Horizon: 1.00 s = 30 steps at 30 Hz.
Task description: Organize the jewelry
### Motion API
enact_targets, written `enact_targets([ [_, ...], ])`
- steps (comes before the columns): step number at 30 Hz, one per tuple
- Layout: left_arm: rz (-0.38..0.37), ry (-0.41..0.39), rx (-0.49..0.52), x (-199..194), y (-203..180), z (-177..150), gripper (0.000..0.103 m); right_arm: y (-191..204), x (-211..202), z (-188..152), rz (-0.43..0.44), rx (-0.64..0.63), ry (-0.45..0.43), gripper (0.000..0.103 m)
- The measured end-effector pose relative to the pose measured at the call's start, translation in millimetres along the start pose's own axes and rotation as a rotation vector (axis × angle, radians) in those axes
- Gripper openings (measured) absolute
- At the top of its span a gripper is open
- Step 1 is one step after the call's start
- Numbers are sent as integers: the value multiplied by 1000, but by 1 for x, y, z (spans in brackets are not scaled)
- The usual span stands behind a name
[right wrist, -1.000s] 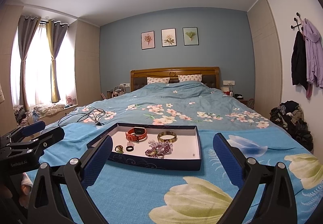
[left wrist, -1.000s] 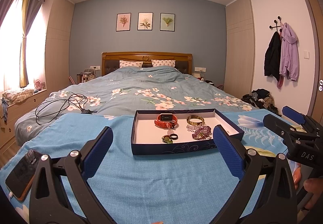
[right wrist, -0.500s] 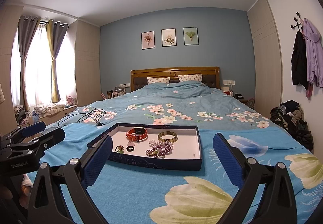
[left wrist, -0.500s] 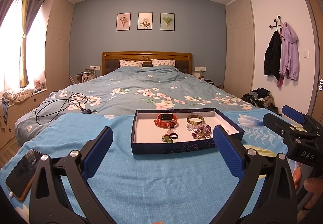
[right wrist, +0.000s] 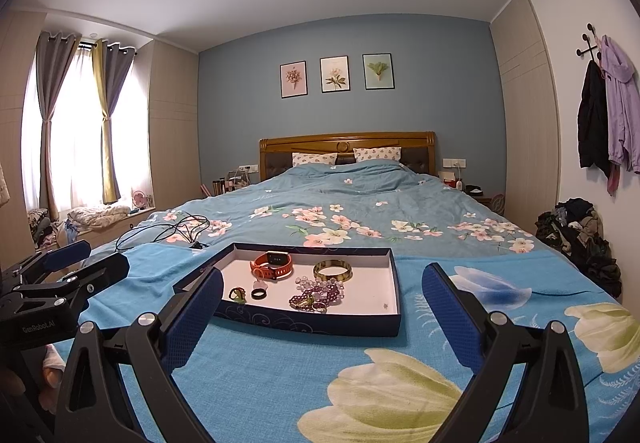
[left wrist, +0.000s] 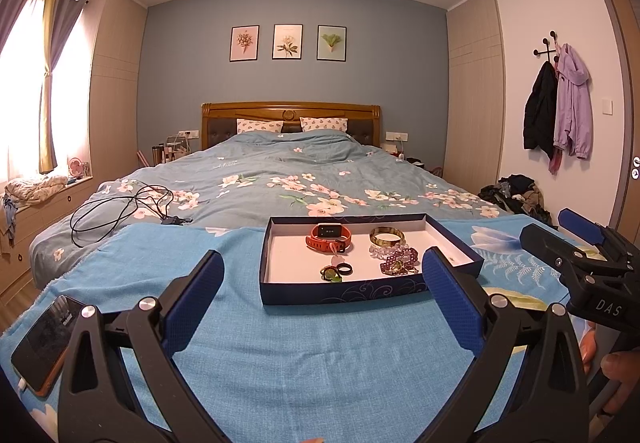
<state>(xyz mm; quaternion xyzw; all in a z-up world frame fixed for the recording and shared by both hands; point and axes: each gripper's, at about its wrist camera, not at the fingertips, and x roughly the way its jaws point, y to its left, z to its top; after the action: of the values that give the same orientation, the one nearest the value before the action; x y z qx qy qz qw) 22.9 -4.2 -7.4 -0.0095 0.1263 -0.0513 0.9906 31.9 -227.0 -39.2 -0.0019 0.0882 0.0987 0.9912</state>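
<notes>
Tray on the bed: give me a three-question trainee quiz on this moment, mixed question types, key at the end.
1. True or false: the orange watch lies inside the tray.
2. Which lies nearest the tray's right wall? A. black ring B. gold bangle C. green ring
3. Fill in: both the left gripper and the right gripper are ____ and hold nothing.

Key: 1 true; 2 B; 3 open.
</notes>
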Motion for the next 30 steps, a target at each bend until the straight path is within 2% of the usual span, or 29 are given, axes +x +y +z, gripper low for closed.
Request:
enact_targets([
  [30, 11, -13, 10, -4, -3, 1, 97, 0, 1, 0, -2, 5, 1, 96],
])
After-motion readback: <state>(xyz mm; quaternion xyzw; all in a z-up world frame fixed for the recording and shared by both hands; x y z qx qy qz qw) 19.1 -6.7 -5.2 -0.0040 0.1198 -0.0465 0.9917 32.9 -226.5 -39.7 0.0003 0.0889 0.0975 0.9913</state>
